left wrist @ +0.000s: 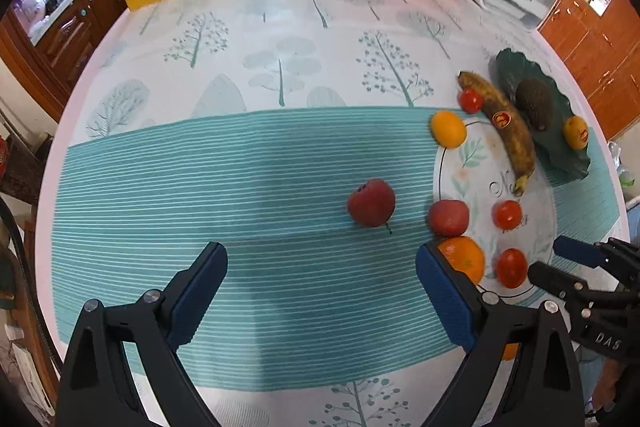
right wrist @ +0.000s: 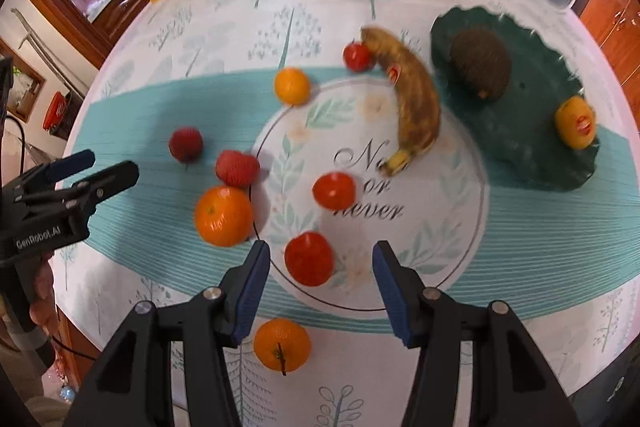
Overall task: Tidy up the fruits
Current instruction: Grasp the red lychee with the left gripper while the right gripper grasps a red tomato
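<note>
A: What do I have on the left hand-held gripper?

B: From my seat, its jaws stand wide apart with nothing between them, hovering over the striped teal mat. A red apple lies on the mat ahead of the fingers, apart from them.

A: And the right hand-held gripper?

B: Released too, jaws spread. A tomato sits just ahead of the fingertips, between their lines but untouched. I see it on the white printed circle of the mat.

A: Where is the rest of the fruit?

B: On the circle: a second tomato and the spotted banana, whose far tip touches a third tomato. At the circle's left edge sit a big orange and a second red apple, just beside each other. A small orange rests at the far edge, and another orange lies near me on the worktop, under the right fingers.

A: Anything on the dish?

B: The dark green leaf plate holds an avocado and a yellow fruit with a sticker (I cannot tell what kind), well apart from each other.
</note>
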`<move>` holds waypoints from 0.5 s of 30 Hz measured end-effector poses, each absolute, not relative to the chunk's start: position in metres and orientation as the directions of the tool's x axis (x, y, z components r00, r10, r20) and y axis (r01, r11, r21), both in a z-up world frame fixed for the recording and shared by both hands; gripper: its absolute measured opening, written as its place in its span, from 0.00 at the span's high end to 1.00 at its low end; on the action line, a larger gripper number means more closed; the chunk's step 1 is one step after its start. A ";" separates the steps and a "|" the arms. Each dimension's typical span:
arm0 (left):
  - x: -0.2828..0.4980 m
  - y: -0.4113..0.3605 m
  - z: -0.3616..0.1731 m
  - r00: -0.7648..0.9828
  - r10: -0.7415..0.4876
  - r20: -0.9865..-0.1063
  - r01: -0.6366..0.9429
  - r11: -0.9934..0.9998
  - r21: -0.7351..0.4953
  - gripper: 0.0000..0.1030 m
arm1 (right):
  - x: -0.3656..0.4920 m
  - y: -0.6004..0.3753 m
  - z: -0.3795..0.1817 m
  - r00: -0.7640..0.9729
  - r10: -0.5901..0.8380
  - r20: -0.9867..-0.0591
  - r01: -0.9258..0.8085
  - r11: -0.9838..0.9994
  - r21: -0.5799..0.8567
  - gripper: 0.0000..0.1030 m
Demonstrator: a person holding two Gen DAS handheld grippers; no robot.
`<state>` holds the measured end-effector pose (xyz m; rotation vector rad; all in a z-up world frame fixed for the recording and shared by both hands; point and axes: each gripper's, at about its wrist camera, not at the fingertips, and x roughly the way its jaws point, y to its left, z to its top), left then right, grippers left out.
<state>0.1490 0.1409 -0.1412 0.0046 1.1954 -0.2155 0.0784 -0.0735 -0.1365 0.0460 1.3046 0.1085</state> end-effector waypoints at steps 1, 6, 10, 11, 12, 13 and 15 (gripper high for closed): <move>0.151 0.140 -0.144 0.346 -0.167 -0.923 0.173 0.978 -0.112 0.08 | 0.079 -0.073 -0.142 0.246 0.114 -0.963 -0.055 0.993 0.103 0.48; 0.159 0.129 -0.155 0.332 -0.187 -0.925 0.198 0.972 -0.125 0.11 | 0.077 -0.074 -0.157 0.219 0.129 -0.967 -0.047 0.991 0.122 0.48; 0.167 0.119 -0.162 0.317 -0.213 -0.924 0.214 0.966 -0.149 0.15 | 0.077 -0.075 -0.163 0.220 0.138 -0.966 -0.042 0.990 0.132 0.51; 0.168 0.117 -0.163 0.314 -0.216 -0.925 0.215 0.965 -0.152 0.17 | 0.077 -0.076 -0.164 0.219 0.140 -0.966 -0.039 0.990 0.135 0.53; 0.171 0.114 -0.164 0.309 -0.222 -0.925 0.218 0.963 -0.158 0.18 | 0.078 -0.076 -0.165 0.221 0.149 -0.964 -0.037 0.989 0.145 0.54; 0.173 0.112 -0.165 0.307 -0.225 -0.925 0.220 0.962 -0.162 0.20 | 0.078 -0.077 -0.166 0.222 0.157 -0.962 -0.036 0.988 0.153 0.55; 0.176 0.109 -0.168 0.302 -0.229 -0.925 0.221 0.961 -0.166 0.24 | 0.079 -0.076 -0.167 0.228 0.170 -0.959 -0.040 0.986 0.165 0.58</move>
